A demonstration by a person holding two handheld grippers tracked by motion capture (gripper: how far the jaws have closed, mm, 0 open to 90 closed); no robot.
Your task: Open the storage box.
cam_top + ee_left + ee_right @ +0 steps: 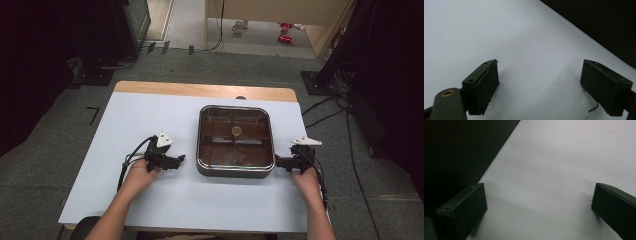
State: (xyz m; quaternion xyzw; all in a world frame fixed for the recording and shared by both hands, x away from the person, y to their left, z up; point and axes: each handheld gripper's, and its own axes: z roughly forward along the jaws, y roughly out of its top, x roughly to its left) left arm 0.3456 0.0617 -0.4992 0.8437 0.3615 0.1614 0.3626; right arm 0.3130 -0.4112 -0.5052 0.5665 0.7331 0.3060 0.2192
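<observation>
Left tool (539, 87) wide, pan (235, 141) contents unclear

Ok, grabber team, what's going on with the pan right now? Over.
Left gripper open, empty, left of pan. Right gripper open, at its right edge. Square dark metal pan mid-table, untouched. Nothing in the way.

A table (150, 125) stands in the middle with a pale blue-white top and a strip of bare wood (200, 90) along its far edge. Under it lies grey carpet (40, 165), with black tape marks (93, 114) near the table's left corner. Dark equipment (45, 45) looms at both sides, and black cables (330, 107) trail across the floor on the right. Beyond, a lighter floor (187, 20) runs past a wooden panel (280, 10), with a white mug (239, 26) and red cans (286, 31) below it.
</observation>
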